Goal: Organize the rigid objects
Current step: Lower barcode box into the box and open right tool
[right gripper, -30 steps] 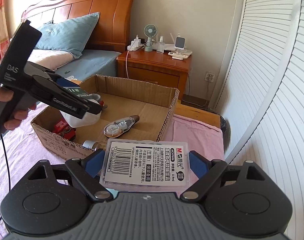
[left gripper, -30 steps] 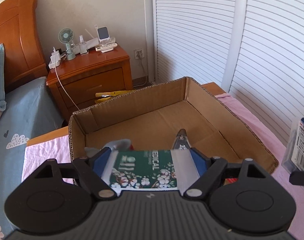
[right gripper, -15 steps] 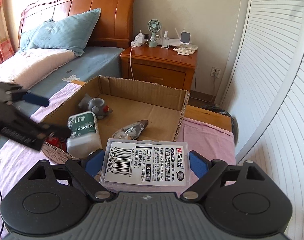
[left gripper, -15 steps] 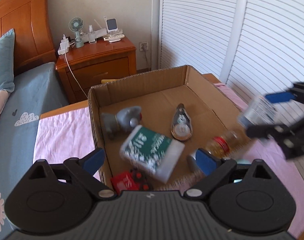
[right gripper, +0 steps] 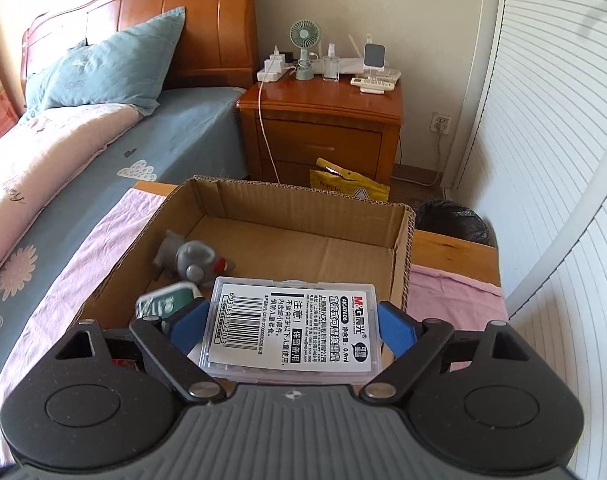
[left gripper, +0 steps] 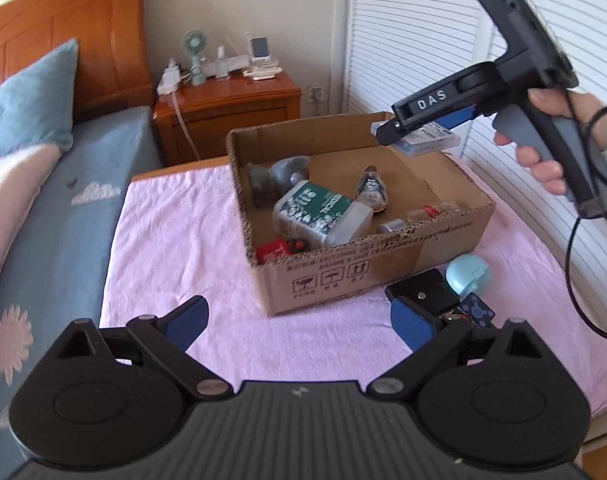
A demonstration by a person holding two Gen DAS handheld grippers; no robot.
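Observation:
An open cardboard box stands on the pink cloth. Inside lie a green-labelled bottle, a grey toy, a correction tape, a small red-capped bottle and a red item. My left gripper hangs open and empty in front of the box. My right gripper is shut on a clear plastic case with a barcode label. In the left wrist view, it holds the case above the box's far right corner. Below the case are the box wall, the grey toy and the bottle.
A light blue round object, a black block and a blue patterned piece lie right of the box. A bed runs along the left. Behind stand a nightstand, a yellow bag, a black bin bag and louvred doors.
My left gripper let go of the green bottle, which now lies in the box, and drew back from the box. The right gripper carried the case over the box.

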